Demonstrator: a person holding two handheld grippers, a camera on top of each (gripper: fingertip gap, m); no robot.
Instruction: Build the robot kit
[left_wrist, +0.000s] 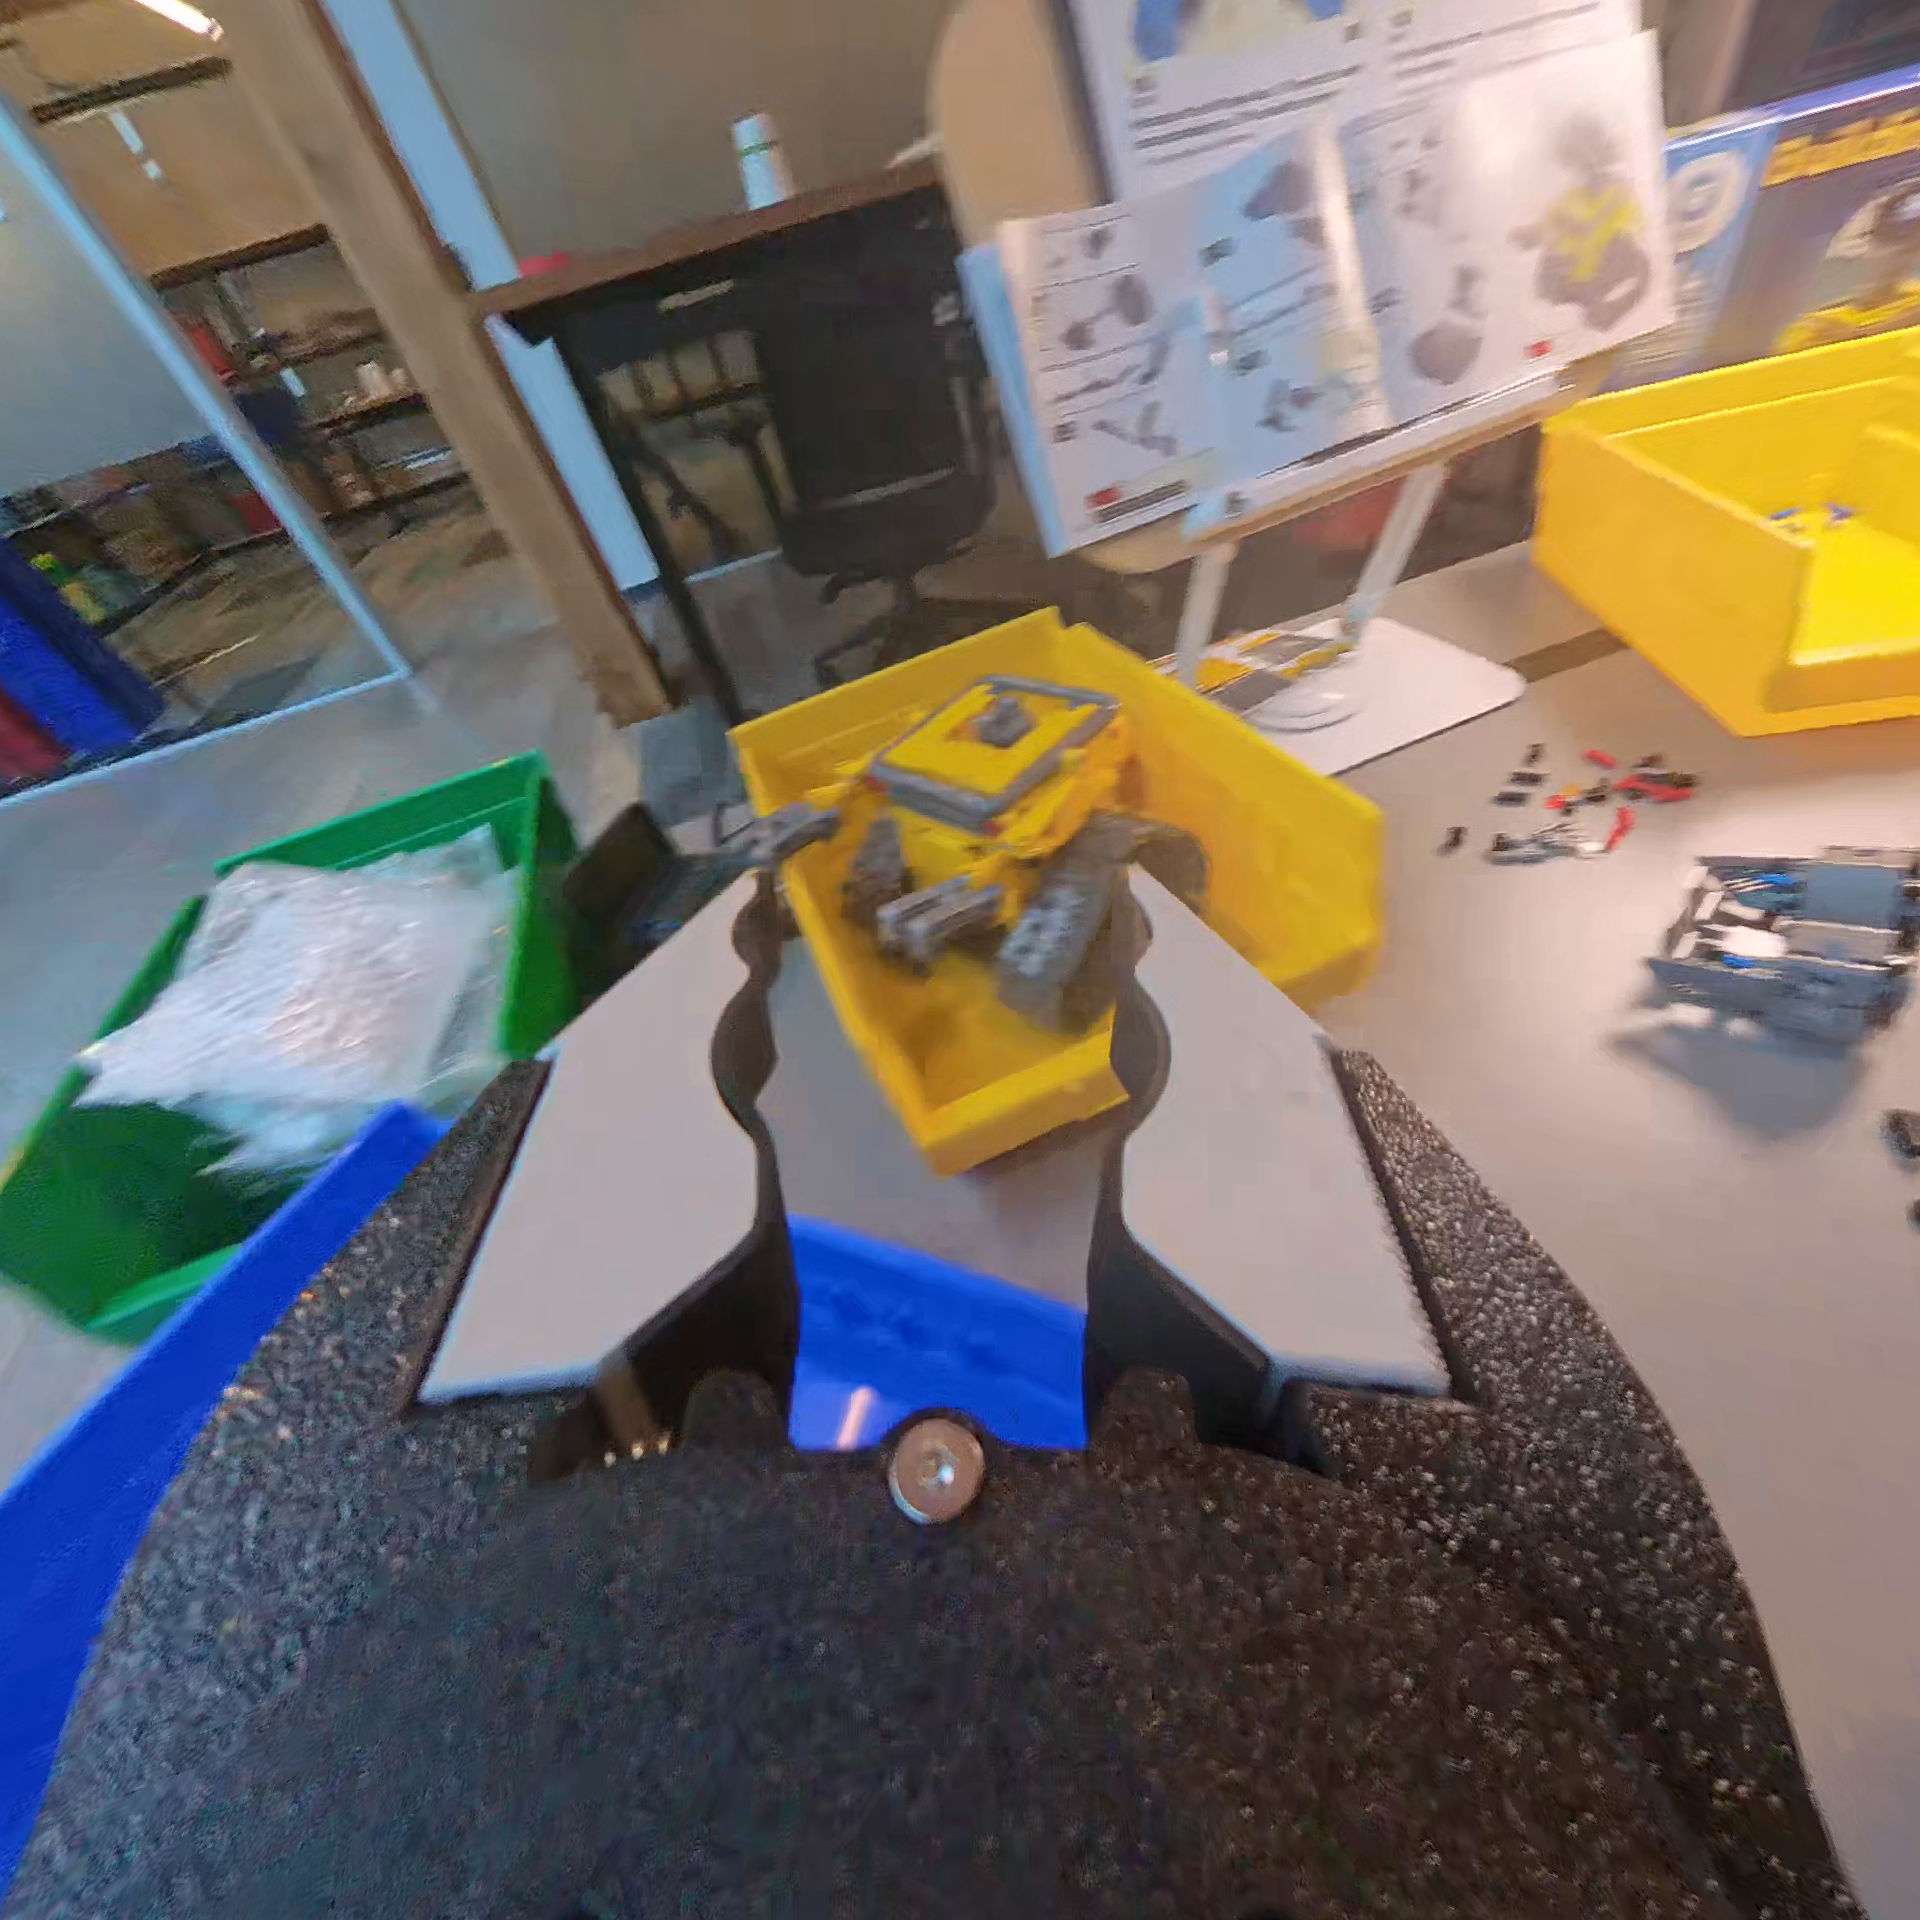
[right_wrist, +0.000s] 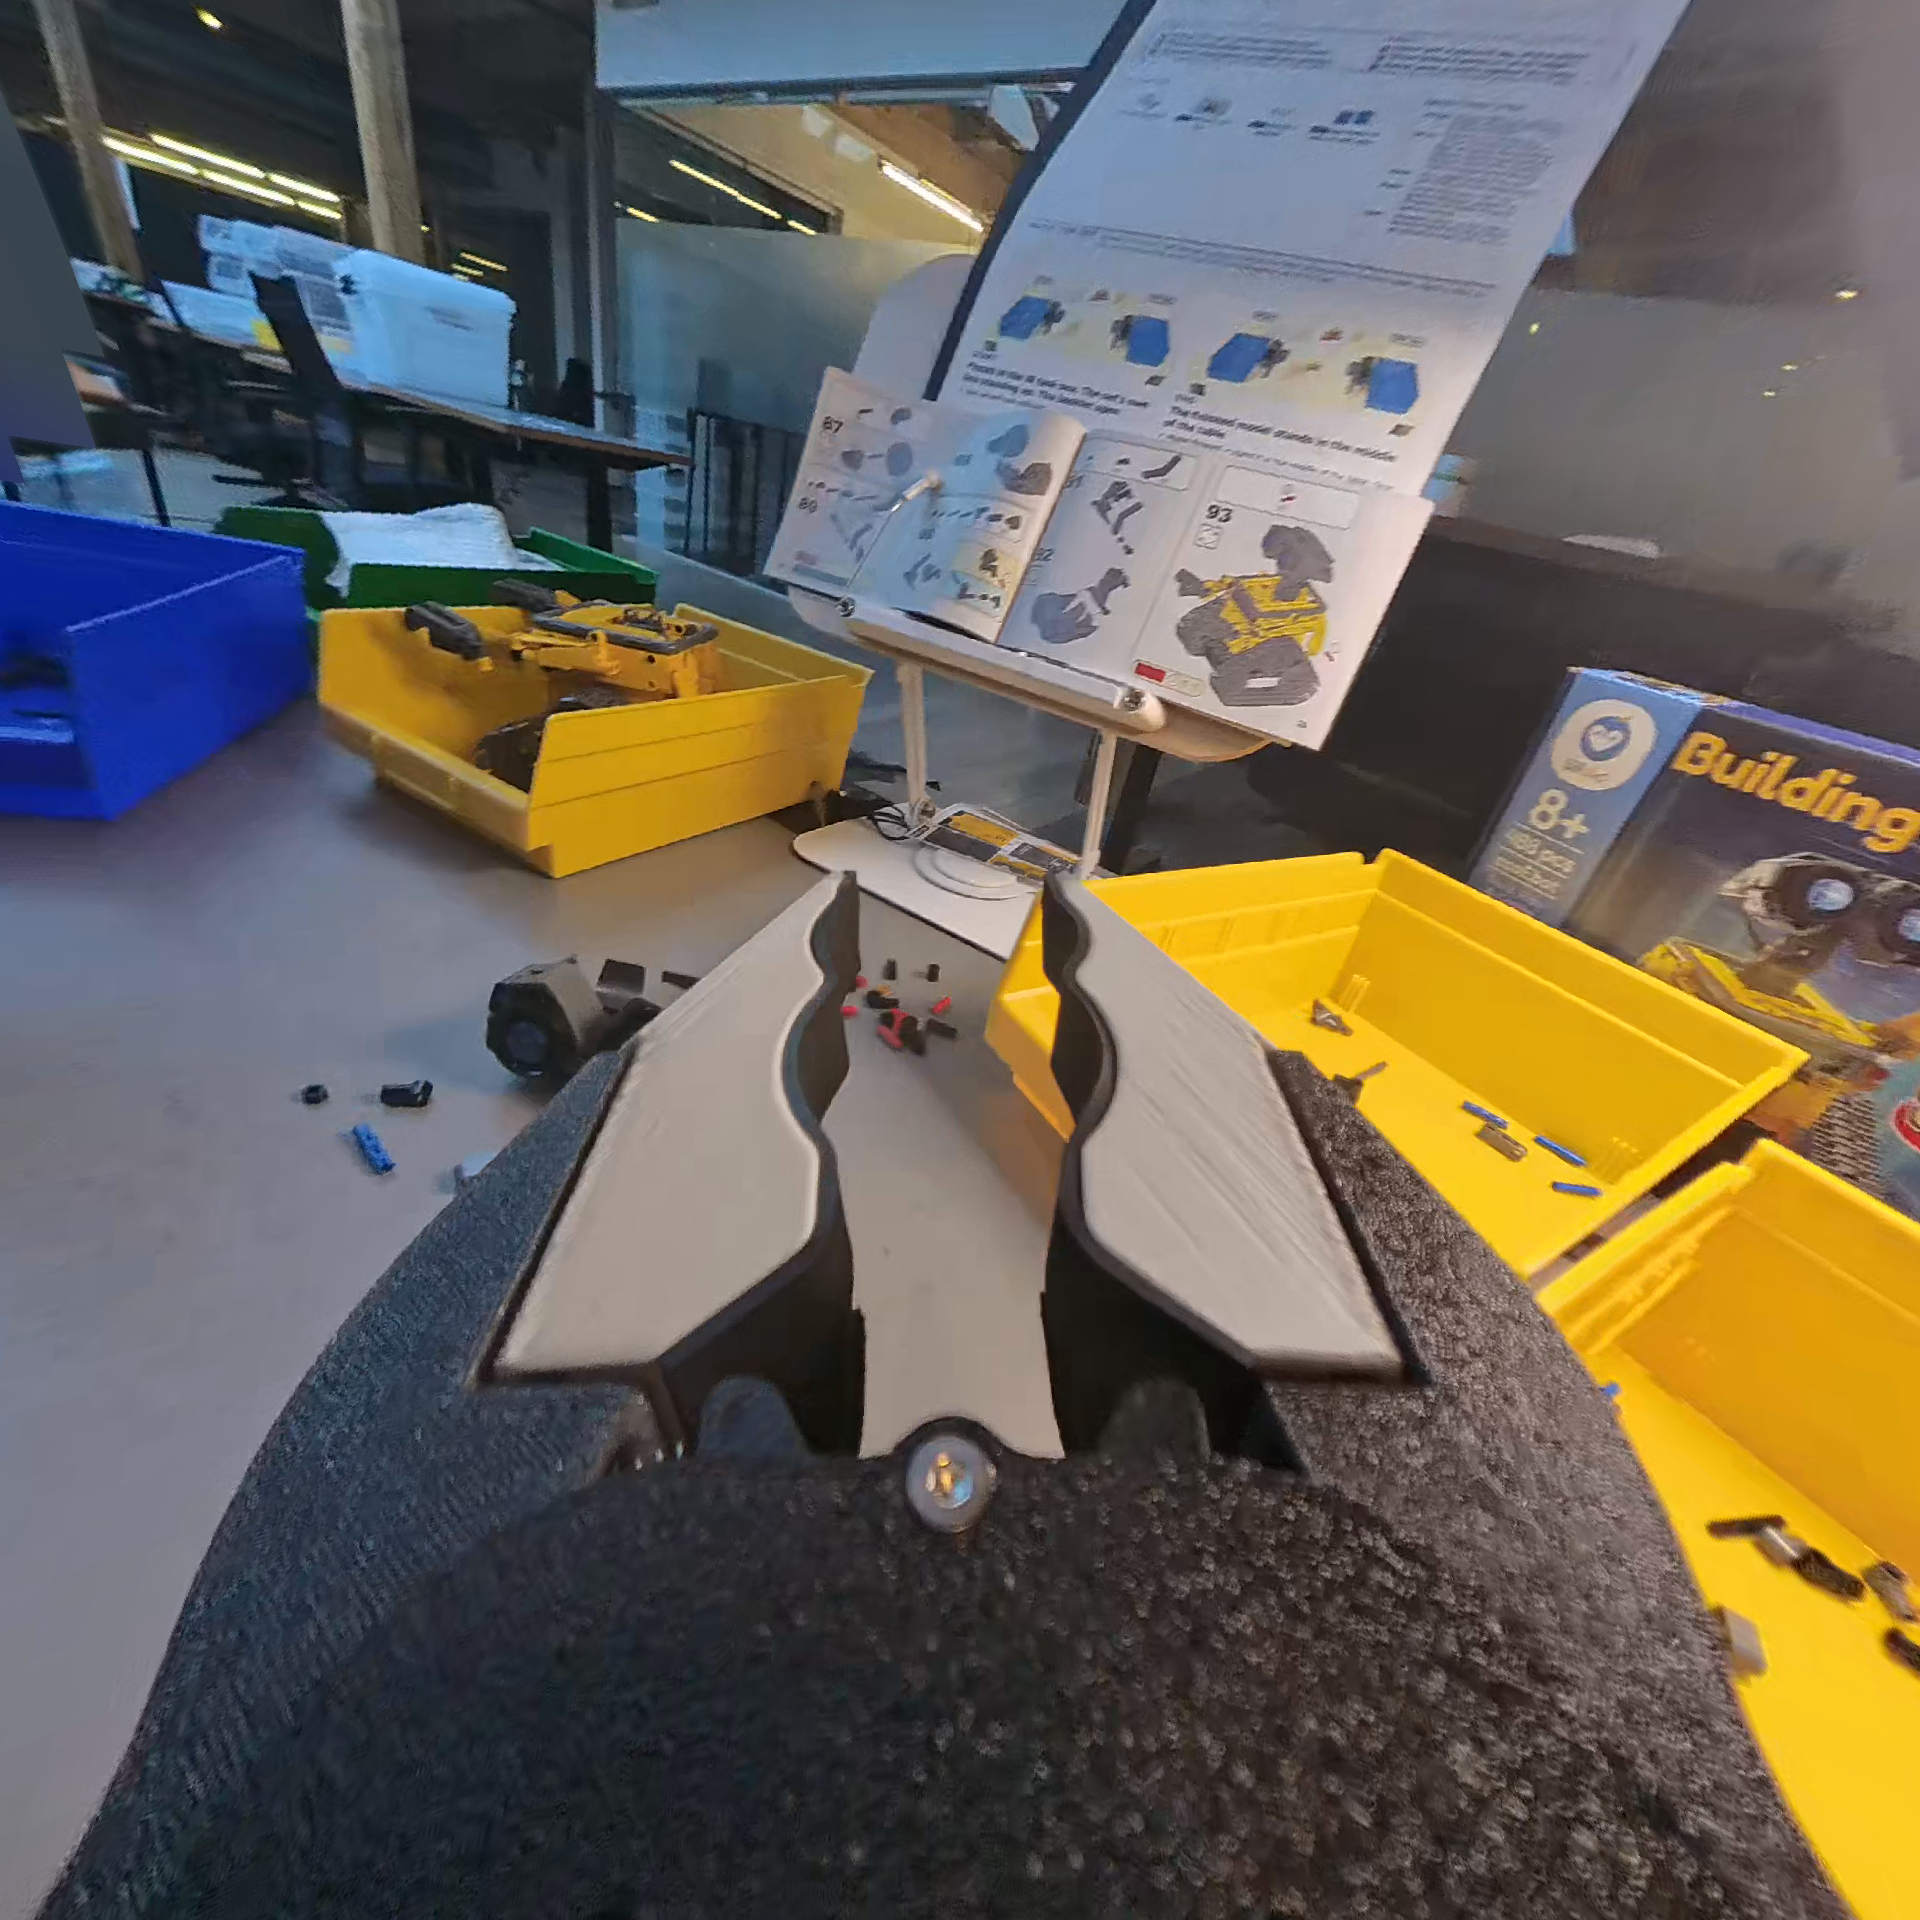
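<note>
Both grippers sit w/ fingers spread and nothing between them: left gripper (left_wrist: 940, 925) hangs over the near end of a yellow bin (left_wrist: 1278, 831), right gripper (right_wrist: 951, 914) is above bare table. Inside that bin lies 1 yellow-and-grey brick model (left_wrist: 987, 821), tilted, w/ grey tracked parts toward the camera. Just below the left fingers is 1 blue bin (left_wrist: 135, 1382); beside it, 1 green bin (left_wrist: 520, 831) holds clear bubble wrap (left_wrist: 312, 966). Past the right fingers lies a scatter of small black & red pins (right_wrist: 904, 1013), w/ 1 dark grey sub-assembly (right_wrist: 566, 1013) to their left and a few loose black/blue bits near it. Right of that gripper are 2 more yellow bins (right_wrist: 1403, 977), nearly bare, w/ a few small parts each. Behind stand 1 book stand (right_wrist: 997, 665) w/ an open instruction booklet (right_wrist: 1091, 551) and 1 printed set box (right_wrist: 1745, 821). Surface is a smooth grey table (right_wrist: 208, 1195); the room is an open workshop w/ desks, shelving, glass partitions and strip lights.
</note>
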